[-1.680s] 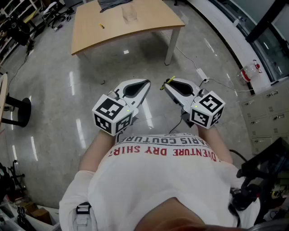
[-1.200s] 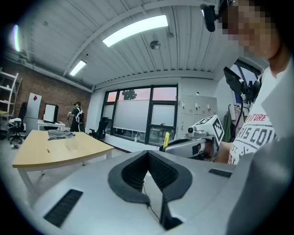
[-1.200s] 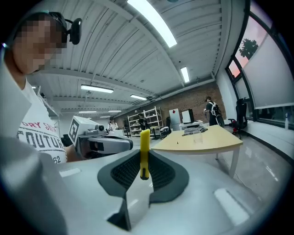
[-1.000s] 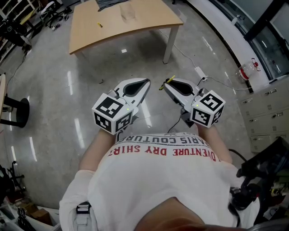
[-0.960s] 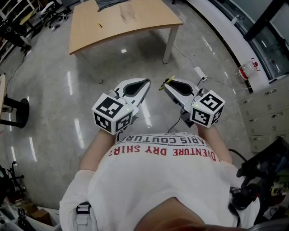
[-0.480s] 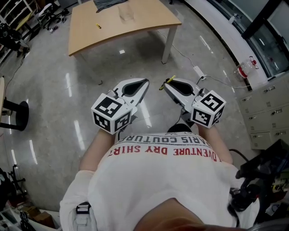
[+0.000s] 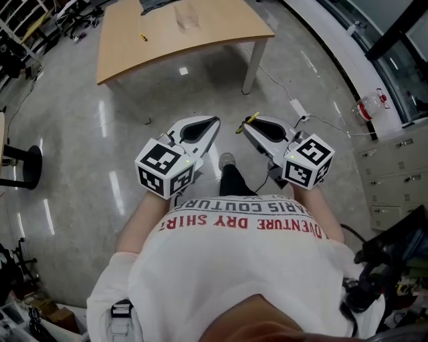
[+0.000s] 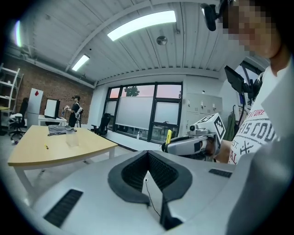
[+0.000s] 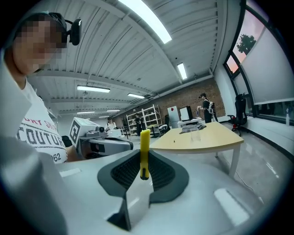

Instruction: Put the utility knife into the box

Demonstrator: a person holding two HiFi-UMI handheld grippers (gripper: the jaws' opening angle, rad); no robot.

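A yellow utility knife [image 7: 249, 121] sticks out from the tips of my right gripper [image 7: 246, 125], which is shut on it; in the right gripper view the knife [image 9: 144, 151] stands upright between the jaws. My left gripper [image 7: 217, 122] is shut with nothing in it, held level beside the right one above the floor. A clear box [image 7: 186, 17] stands on the wooden table [image 7: 200, 40] well ahead of both grippers. The box [image 9: 196, 131] also shows in the right gripper view and faintly as the box [image 8: 71, 137] in the left gripper view.
On the table lie a small yellow item [image 7: 143, 37] and a grey cloth [image 7: 157, 5]. A white table leg [image 7: 251, 67] stands near a power strip and cables [image 7: 297, 110] on the glossy floor. Cabinets [image 7: 394, 174] stand at the right. My shoe [image 7: 227, 161] shows between the grippers.
A leg and shoe have come forward between the grippers, and the table has shifted slightly in the head view. Both grippers keep the same pose, the knife still held.
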